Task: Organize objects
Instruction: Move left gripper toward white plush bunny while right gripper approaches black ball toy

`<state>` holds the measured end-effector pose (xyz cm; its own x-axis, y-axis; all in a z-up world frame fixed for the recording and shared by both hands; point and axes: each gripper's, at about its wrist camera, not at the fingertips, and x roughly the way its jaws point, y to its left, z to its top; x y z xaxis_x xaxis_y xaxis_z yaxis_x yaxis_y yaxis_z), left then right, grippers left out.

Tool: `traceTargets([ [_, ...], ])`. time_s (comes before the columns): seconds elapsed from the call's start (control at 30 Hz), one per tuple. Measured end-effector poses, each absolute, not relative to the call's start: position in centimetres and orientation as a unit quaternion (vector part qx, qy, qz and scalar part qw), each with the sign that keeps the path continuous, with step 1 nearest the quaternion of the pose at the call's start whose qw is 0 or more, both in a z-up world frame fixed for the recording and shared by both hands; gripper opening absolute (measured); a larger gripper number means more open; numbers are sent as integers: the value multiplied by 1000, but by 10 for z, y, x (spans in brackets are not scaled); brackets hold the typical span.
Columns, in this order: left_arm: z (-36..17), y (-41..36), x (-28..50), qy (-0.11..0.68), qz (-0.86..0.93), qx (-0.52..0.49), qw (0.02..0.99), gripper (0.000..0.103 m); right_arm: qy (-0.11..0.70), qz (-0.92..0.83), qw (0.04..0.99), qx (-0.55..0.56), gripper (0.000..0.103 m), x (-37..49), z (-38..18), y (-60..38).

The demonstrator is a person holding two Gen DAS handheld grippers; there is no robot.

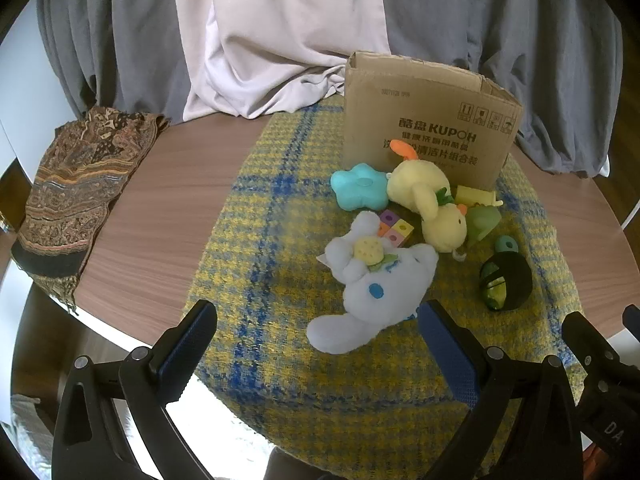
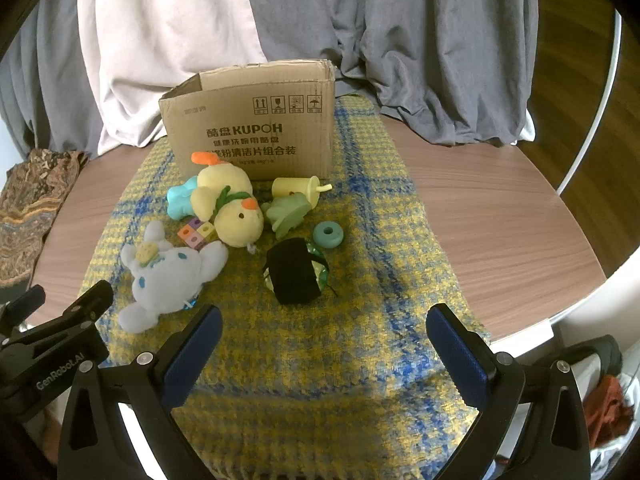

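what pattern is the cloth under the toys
The cloth is a yellow and grey houndstooth weave crossed by blue plaid stripes, clearest in the right wrist view.

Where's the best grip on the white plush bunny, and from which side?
Probably across the white plush bunny's round torso, the widest soft part, coming down from above with the fingers across its width. It lies flat on the plaid cloth, its head end towards the coloured cube block, foot end nearest. The left gripper is closer, open, empty. The right gripper is open too.
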<state>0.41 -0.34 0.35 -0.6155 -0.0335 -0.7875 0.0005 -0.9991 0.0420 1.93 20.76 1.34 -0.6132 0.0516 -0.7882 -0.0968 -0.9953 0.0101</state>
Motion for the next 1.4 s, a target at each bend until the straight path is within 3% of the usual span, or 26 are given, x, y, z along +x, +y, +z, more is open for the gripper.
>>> traceTargets([
  [1.4,6,-9,13,-16,-899,438,6,102,25,898,37,-437,102,24,14,203],
])
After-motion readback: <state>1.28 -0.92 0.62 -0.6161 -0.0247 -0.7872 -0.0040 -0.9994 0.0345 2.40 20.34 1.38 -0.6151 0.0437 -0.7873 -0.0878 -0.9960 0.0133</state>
